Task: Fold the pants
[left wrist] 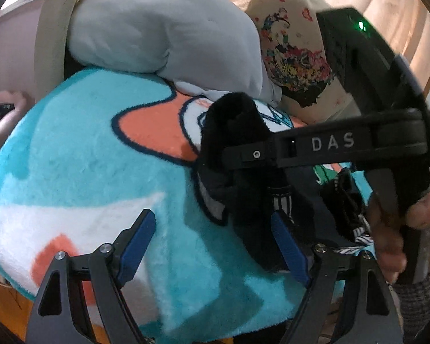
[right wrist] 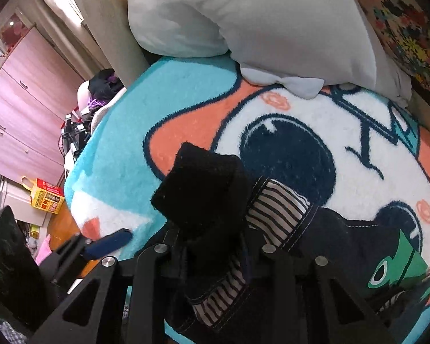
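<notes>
Pants (right wrist: 212, 209), dark with striped lining, lay bunched on the blanket (left wrist: 80, 154), near the grey pillow (left wrist: 157, 28). My left gripper (left wrist: 215, 246) held its jaws spread, the right-hand pad at the cloth's edge. My right gripper (left wrist: 215, 157) had its jaws pressed together on a black fold of the pants, lifted off the blanket.
</notes>
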Demonstrator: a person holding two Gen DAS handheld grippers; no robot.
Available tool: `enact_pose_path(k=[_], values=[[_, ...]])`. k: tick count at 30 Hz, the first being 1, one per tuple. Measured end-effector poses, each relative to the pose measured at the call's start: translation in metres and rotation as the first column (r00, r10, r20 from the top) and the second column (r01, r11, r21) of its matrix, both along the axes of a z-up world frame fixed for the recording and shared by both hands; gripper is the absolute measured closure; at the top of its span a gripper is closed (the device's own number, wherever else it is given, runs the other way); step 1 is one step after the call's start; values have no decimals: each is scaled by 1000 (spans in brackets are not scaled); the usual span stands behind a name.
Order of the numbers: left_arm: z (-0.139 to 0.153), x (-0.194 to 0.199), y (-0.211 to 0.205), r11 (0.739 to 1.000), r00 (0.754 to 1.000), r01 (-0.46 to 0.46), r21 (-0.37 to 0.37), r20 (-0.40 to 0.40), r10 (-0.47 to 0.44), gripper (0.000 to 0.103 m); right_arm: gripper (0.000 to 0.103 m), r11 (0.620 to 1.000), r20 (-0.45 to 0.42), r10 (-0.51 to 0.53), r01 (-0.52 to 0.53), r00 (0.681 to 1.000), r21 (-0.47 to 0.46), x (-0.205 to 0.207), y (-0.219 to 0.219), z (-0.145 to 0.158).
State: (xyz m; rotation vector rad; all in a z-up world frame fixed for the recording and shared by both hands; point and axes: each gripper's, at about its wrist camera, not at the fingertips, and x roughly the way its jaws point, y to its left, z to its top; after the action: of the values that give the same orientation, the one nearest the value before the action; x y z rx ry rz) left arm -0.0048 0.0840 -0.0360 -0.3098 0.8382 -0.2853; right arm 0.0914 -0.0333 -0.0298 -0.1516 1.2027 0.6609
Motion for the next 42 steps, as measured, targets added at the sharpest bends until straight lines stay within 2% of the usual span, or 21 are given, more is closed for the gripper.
enact_pose_path(k=[1, 3, 5, 6, 8, 14, 22, 28, 34, 37, 40, 42], values=[[1, 1, -3, 1000, 1000, 5, 6, 3, -5, 27, 74, 1000, -1, 0, 0, 1000, 8, 0, 0, 0], [2, 3, -11, 999, 999, 39, 19, 3, -39, 62, 74, 1000, 2, 1, -1, 1000, 23, -1, 0, 1], [3, 5, -20, 996, 998, 71, 45, -6, -70, 79, 74, 999, 7, 1, -1, 1000, 44, -3, -2, 3], [5, 4, -24, 996, 997, 73, 59, 1, -73, 84, 74, 998, 9, -1, 0, 1000, 55, -5, -7, 5], [11, 3, -30, 995, 997, 73, 69, 19, -75, 86, 74, 996, 11, -12, 11, 1000, 87, -8, -16, 9], [38, -5, -54, 991, 990, 109, 75, 79, -115, 86, 74, 981, 55, -66, 55, 996, 186, -16, -52, 27], [60, -5, -124, 963, 958, 254, 87, 114, -263, 86, 74, 941, 96, -196, 160, 976, 299, -31, -133, 44], [61, -3, -166, 940, 937, 329, 88, 96, -336, 86, 74, 881, 41, -319, 281, 947, 380, -40, -199, 31], [59, -7, -191, 919, 915, 382, 100, 100, -391, 86, 74, 813, 6, -391, 342, 920, 471, -51, -246, 23], [59, -12, -194, 903, 899, 420, 93, 89, -428, 82, 74, 788, -14, -422, 374, 907, 489, -53, -261, 17], [67, -21, -183, 889, 882, 455, 60, 106, -459, 67, 74, 778, -14, -455, 405, 890, 481, -56, -272, 10], [72, -27, -173, 887, 880, 459, 48, 116, -461, 55, 74, 774, -11, -470, 418, 883, 477, -59, -278, 5]])
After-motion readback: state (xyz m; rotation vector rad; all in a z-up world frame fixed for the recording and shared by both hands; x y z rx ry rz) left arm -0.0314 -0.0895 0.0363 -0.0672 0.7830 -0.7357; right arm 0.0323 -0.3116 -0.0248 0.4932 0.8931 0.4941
